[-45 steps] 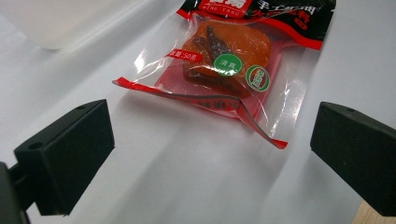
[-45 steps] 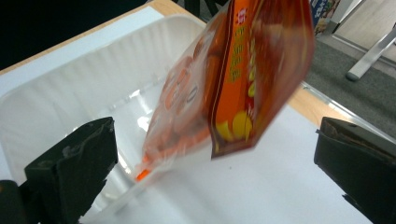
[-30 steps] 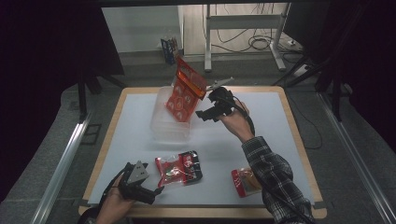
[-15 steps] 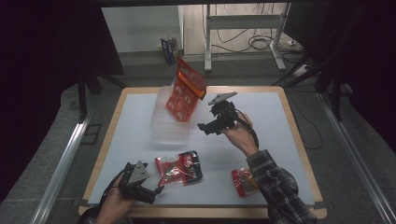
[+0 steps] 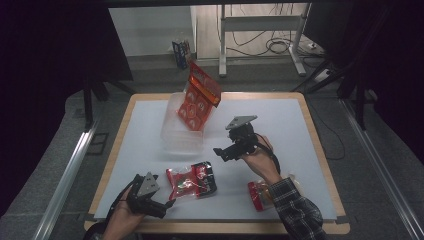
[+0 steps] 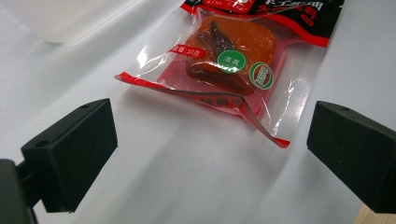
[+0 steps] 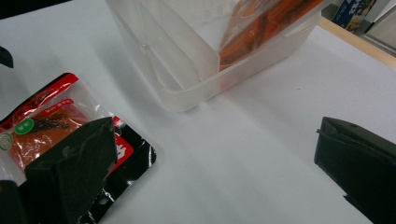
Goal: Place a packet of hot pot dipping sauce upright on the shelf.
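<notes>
Left claw (image 5: 167, 202) gaping, empty, near snack packet (image 5: 191, 181) lying flat, long axis across table, right claw (image 5: 220, 152) gaping

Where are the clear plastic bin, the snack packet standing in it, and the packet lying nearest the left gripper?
clear plastic bin (image 5: 181, 145), high view, front wall.
standing snack packet (image 5: 199, 100), high view, middle.
lying snack packet (image 6: 229, 60), left gripper view, orange contents.

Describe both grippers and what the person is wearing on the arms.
Both are black handheld units with two blocky black jaws. The left gripper and the right gripper each carry a grey three-cornered plate on top and trail a black cable. The right forearm wears a dark plaid sleeve.
</notes>
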The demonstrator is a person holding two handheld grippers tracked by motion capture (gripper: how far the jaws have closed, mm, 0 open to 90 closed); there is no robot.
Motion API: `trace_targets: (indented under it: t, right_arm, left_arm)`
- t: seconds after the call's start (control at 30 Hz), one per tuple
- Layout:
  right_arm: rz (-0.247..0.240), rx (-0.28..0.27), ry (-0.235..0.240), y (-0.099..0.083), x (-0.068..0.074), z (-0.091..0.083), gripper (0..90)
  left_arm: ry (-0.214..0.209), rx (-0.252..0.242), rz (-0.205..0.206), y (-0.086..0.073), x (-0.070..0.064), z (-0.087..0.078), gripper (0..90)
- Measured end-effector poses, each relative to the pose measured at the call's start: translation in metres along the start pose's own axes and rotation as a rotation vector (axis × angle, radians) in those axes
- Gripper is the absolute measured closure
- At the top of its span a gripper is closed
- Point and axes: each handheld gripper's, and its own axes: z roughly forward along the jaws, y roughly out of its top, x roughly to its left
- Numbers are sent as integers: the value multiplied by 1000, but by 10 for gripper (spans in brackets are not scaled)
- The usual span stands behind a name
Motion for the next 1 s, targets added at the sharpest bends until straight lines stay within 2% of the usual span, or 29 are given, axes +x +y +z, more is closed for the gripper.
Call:
trace_targets:
  t: [0.1,0.17,0.37,0.57,0.73,0.83,0.87,1.0]
  right_arm:
    - [0,6,4,-6,2,-3,0]
    - [10,-12,13,-12,3,-6,0]
    - [9,-16,3,-24,10,-8,0]
    - [10,-20,10,-30,17,-12,0]
    - [29,-34,22,-35,23,-14,0]
    - [42,-20,36,-39,28,-14,4]
    - [40,-16,33,-41,31,-14,4]
    - [44,-11,38,-45,35,-14,4]
  left_arm:
    - [1,-1,0,0,0,0,16]
    - [2,-2,0,0,0,-1,16]
    - [-3,-5,-5,0,0,-1,17]
    - [-10,-11,-18,0,1,-2,17]
    - [-20,-15,-31,0,2,-2,16]
    - [-32,-21,-48,0,2,-3,14]
    - [-50,-37,-72,0,4,-4,10]
    - [-52,-55,-102,0,7,-5,40]
